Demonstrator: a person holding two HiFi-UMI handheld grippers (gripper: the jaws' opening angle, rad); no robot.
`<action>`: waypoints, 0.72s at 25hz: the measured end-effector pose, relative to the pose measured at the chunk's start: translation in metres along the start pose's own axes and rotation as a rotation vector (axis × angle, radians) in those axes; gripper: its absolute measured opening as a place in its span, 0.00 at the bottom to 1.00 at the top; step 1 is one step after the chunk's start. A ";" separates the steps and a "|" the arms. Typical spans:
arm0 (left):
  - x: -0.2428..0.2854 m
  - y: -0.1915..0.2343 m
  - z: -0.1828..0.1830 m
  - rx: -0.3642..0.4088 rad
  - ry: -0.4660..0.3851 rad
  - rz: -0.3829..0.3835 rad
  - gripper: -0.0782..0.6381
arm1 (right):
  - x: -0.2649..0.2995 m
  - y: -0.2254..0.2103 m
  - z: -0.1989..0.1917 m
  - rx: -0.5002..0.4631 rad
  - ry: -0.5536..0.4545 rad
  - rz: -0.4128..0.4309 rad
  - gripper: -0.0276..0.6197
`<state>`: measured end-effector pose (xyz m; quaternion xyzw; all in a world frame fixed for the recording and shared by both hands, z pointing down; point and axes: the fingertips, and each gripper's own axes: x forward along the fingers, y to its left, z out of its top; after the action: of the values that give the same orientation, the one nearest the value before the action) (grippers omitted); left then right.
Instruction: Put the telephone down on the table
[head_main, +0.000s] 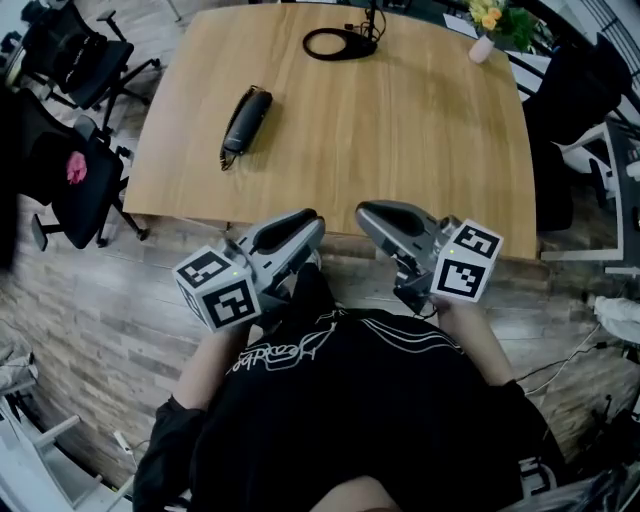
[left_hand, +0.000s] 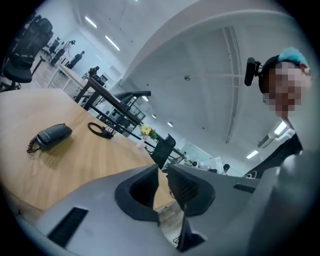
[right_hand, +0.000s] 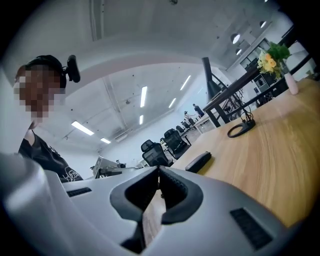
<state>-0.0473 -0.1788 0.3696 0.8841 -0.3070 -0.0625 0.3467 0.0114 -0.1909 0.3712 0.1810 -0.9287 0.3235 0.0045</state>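
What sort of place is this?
Probably an open-plan office: a large wooden table with a telephone on it, black swivel chairs beside it, and strip lights on the ceiling.

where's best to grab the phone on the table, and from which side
Probably the phone at mid-length, from above, fingers across its short width: it lies flat on the table, long and narrow, cord at its near end.
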 end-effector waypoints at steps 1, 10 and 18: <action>-0.002 -0.011 -0.007 0.021 0.007 0.001 0.16 | -0.007 0.010 -0.001 -0.003 -0.012 0.009 0.10; -0.025 -0.085 -0.019 0.088 -0.051 -0.030 0.12 | -0.051 0.071 -0.011 -0.069 -0.048 0.075 0.10; -0.028 -0.100 -0.024 0.142 -0.051 -0.009 0.12 | -0.060 0.085 -0.012 -0.083 -0.072 0.096 0.10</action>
<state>-0.0121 -0.0912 0.3200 0.9060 -0.3154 -0.0647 0.2747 0.0375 -0.1023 0.3221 0.1478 -0.9485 0.2779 -0.0371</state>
